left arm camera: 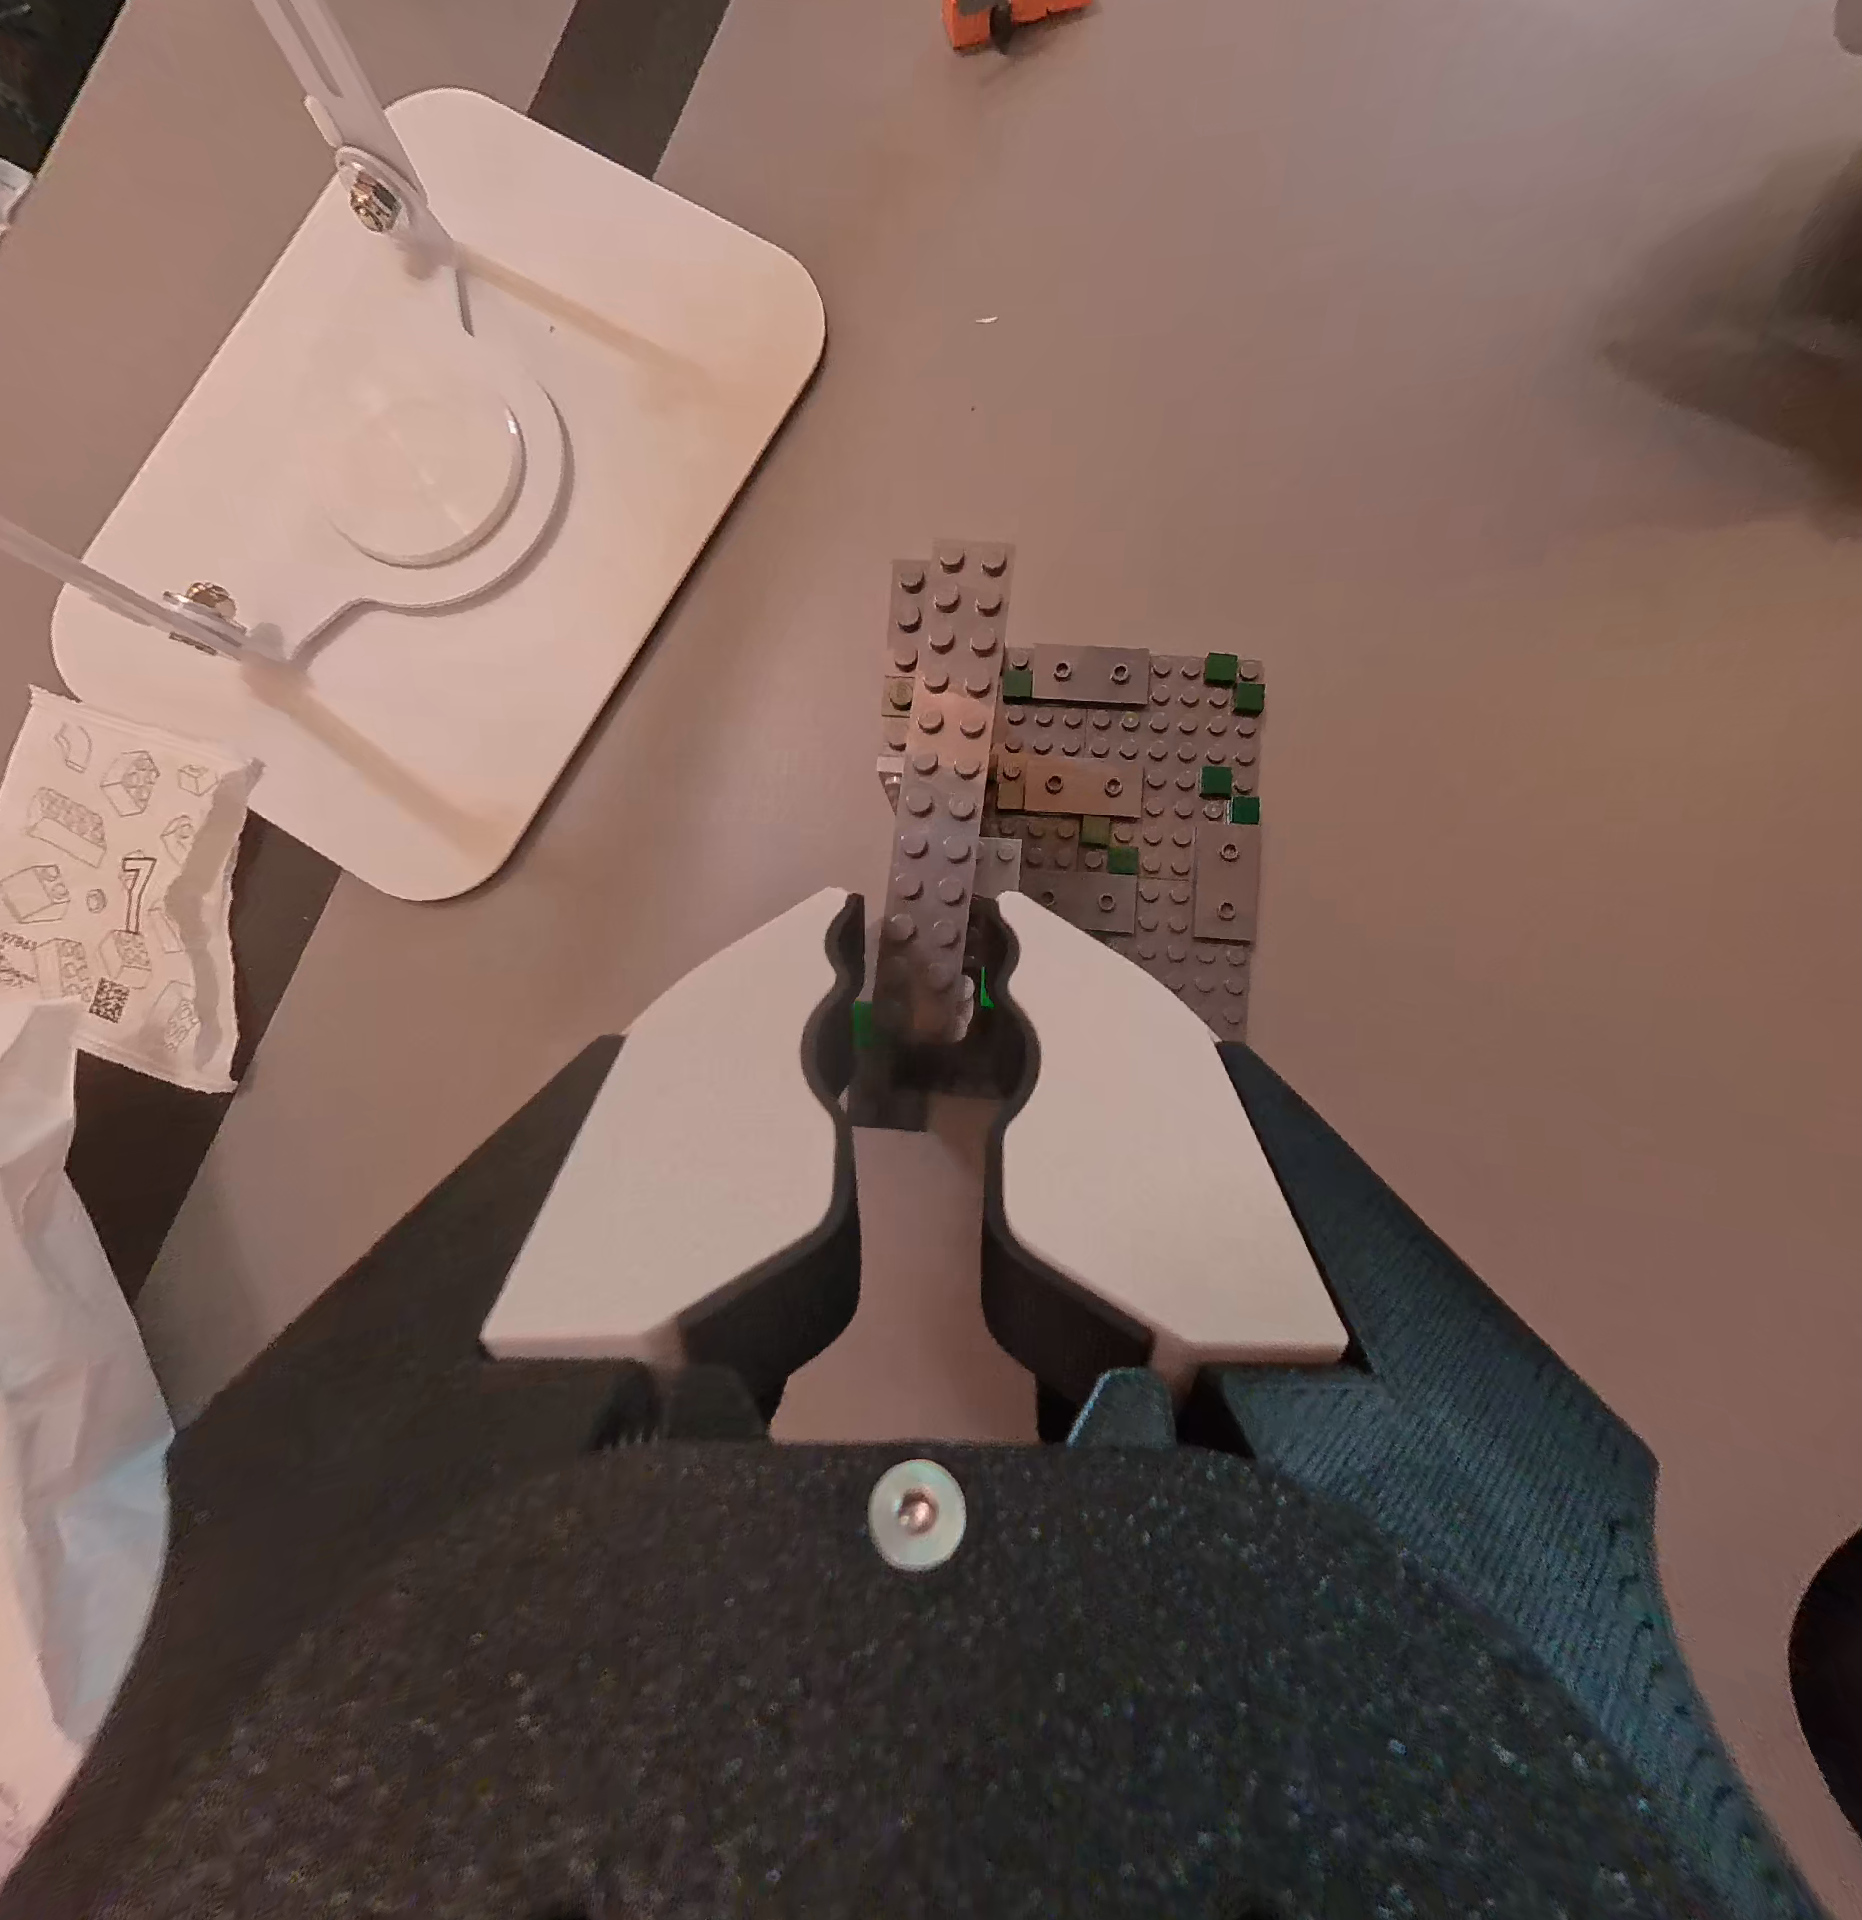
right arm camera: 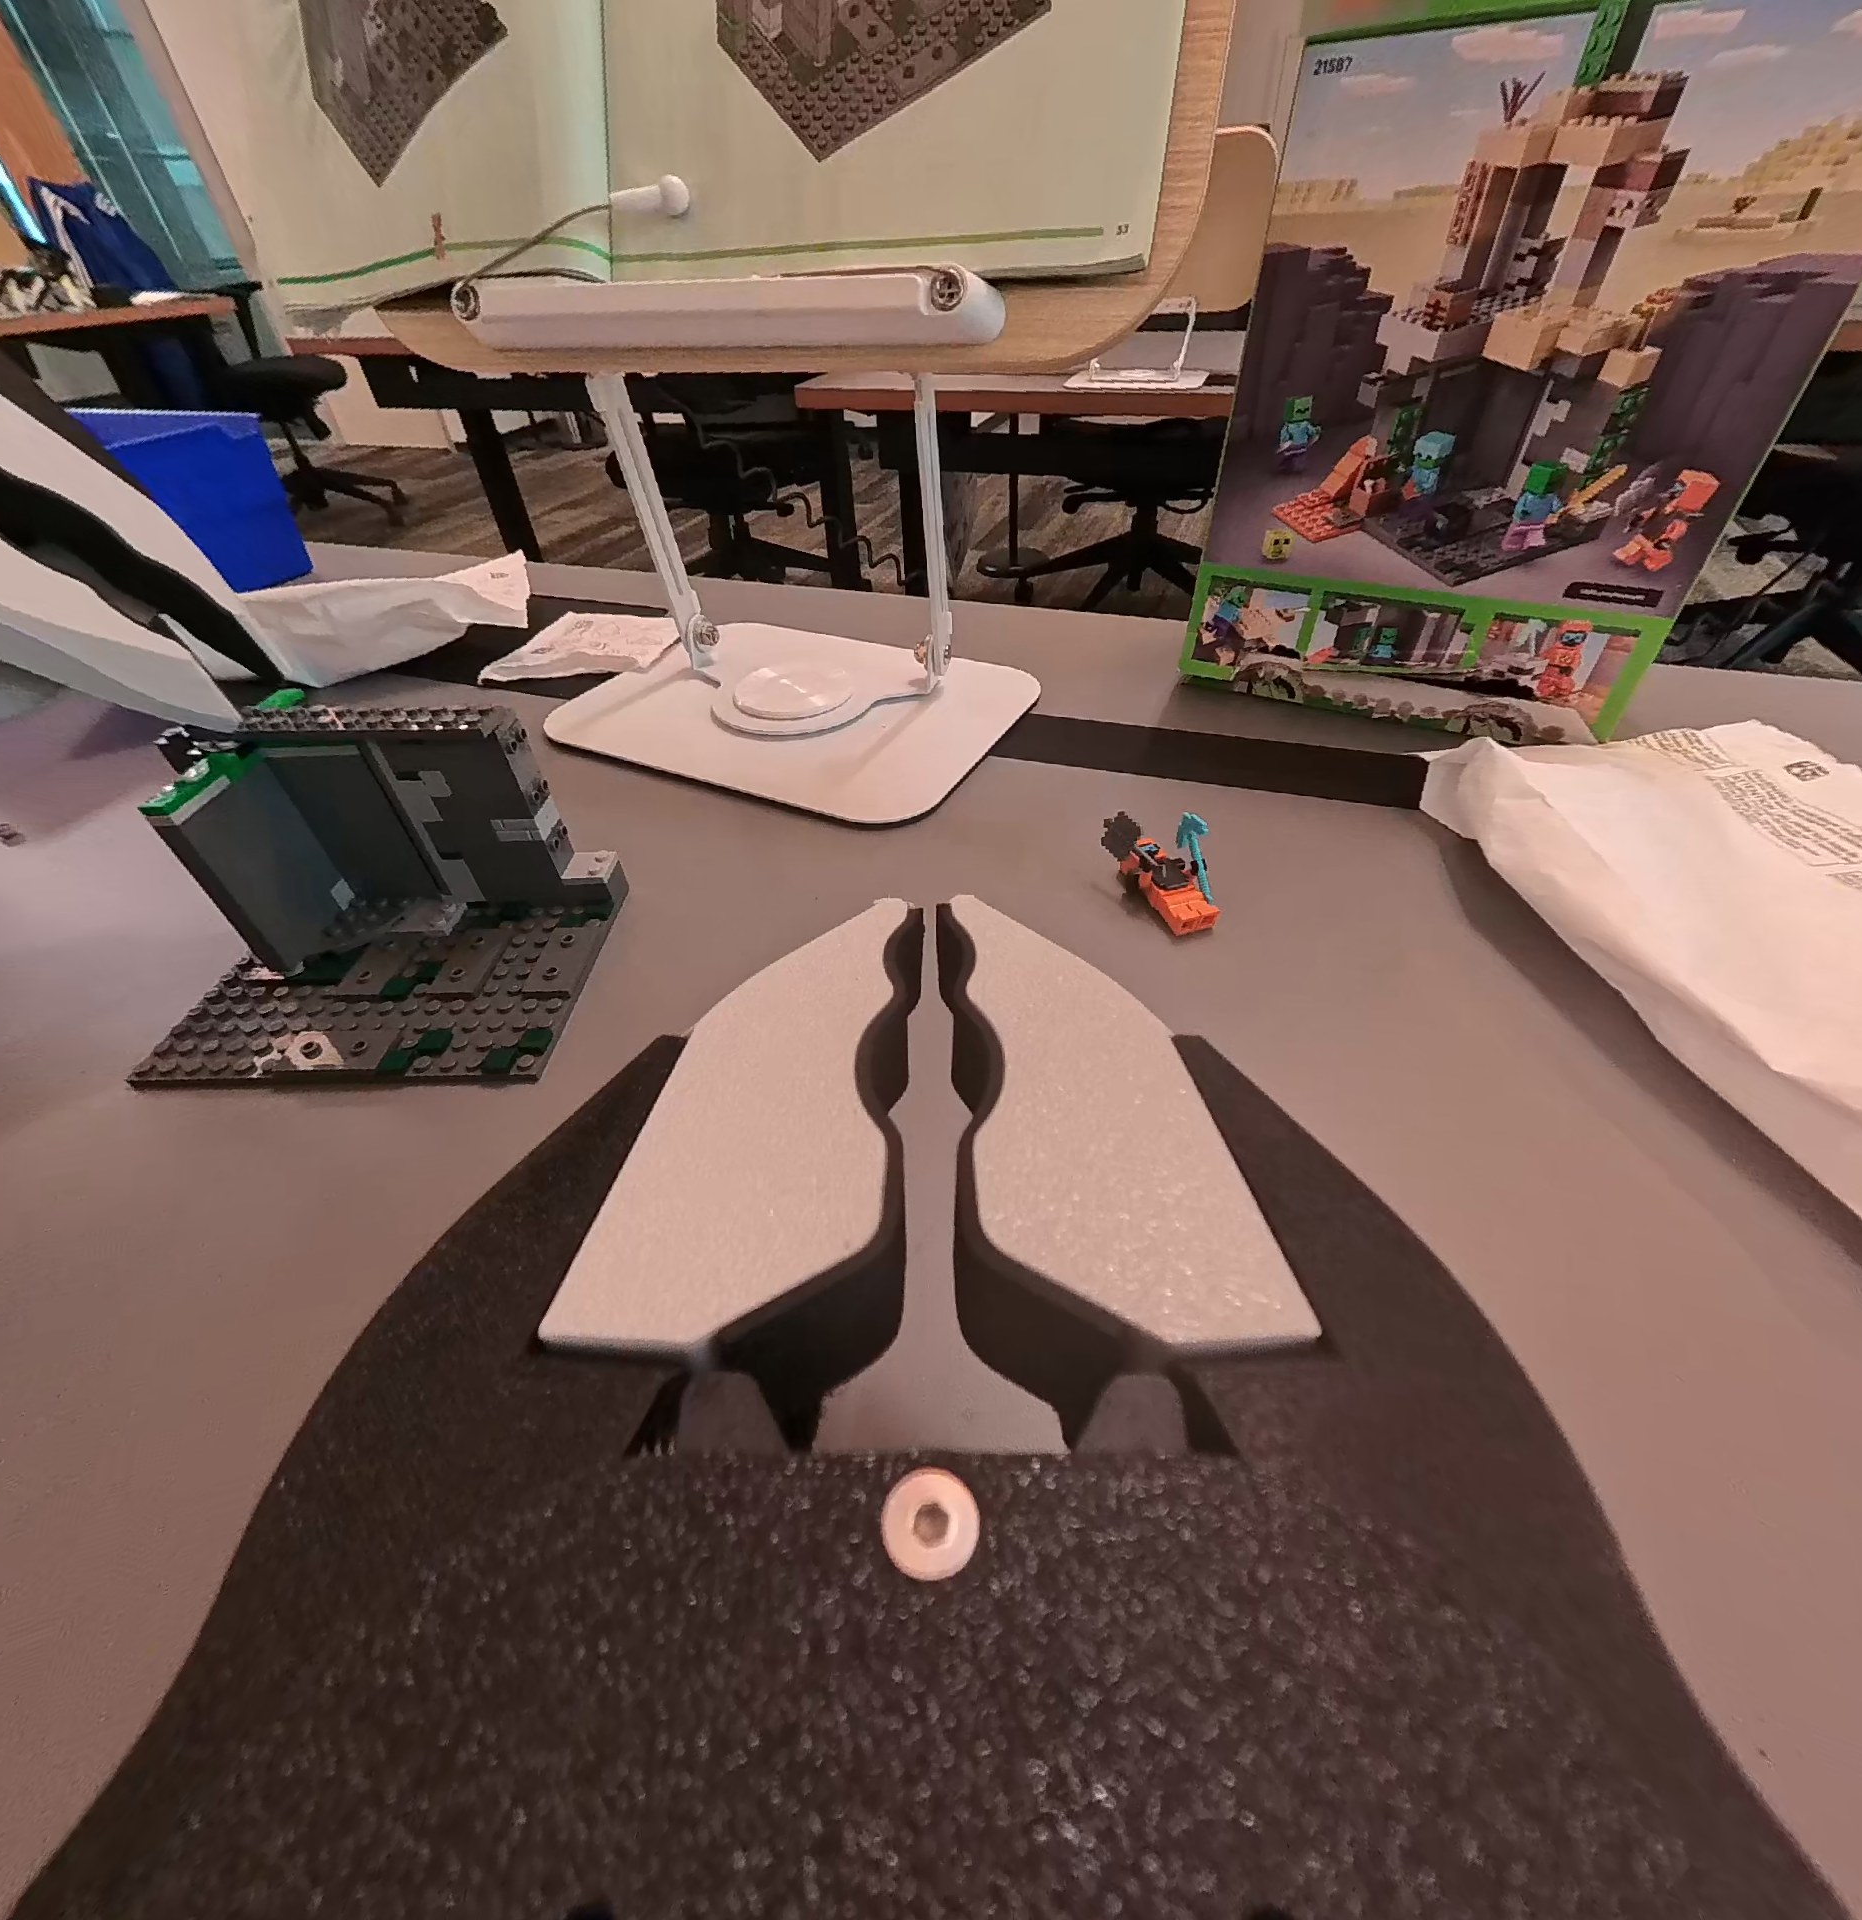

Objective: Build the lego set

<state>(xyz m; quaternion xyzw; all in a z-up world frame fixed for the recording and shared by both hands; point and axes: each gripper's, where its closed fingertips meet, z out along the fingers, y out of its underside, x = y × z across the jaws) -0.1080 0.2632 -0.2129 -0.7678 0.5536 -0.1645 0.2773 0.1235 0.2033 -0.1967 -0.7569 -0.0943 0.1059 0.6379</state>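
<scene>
My left gripper (left arm camera: 932,920) is shut on the top edge of a tall grey studded wall section (left arm camera: 953,727). It holds it tilted over the dark grey baseplate (left arm camera: 1176,727), which carries small green tiles. In the right wrist view the left gripper (right arm camera: 194,727) comes in from the upper left. The wall section (right arm camera: 283,852) leans there, with its lower edge down at the baseplate (right arm camera: 283,1049) and a second grey wall part (right arm camera: 470,810) right behind it. My right gripper (right arm camera: 929,912) is shut and empty, low over the bare table to the right of the baseplate.
The white book stand base (right arm camera: 802,717) (left arm camera: 439,468) sits behind the build and holds the open instruction booklet (right arm camera: 854,125). An orange minifigure (right arm camera: 1166,878) lies on the table. The set's box (right arm camera: 1529,364) stands at the back right. Torn paper bags lie right (right arm camera: 1685,904) and left (left arm camera: 106,883). Tip to tip, the grippers are about 25 cm apart. Between my right fingertips and the orange minifigure (right arm camera: 1166,878) there is roughly 15 cm.
</scene>
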